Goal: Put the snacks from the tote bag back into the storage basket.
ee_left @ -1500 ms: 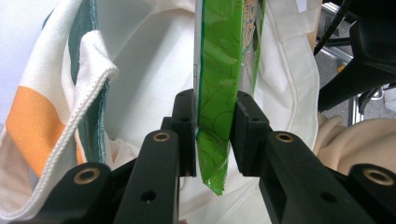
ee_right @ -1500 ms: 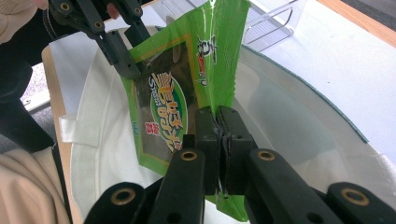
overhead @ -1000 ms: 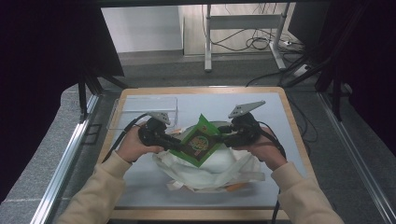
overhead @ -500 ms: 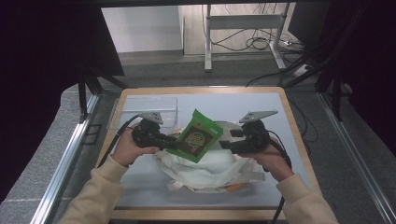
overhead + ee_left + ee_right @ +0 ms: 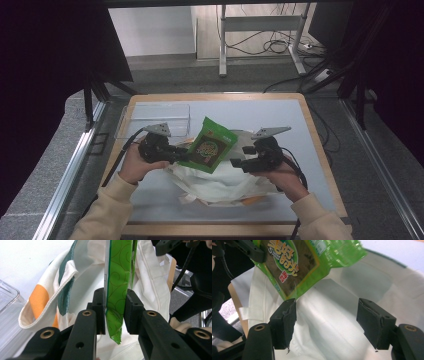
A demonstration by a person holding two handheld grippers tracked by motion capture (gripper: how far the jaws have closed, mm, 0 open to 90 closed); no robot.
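My left hand-held gripper (image 5: 113, 315) pinches green snack bag (image 5: 209, 145) above cloth bag (image 5: 220, 182) — right hand-held gripper (image 5: 327, 322) just opened, empty; next, I spread bag mouth.

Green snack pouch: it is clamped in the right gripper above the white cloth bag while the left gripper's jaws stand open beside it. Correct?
The sides are swapped. The left gripper clamps the green snack pouch, as the left gripper view shows; the right gripper has just been opening, with nothing between its jaws, above the white cloth bag.
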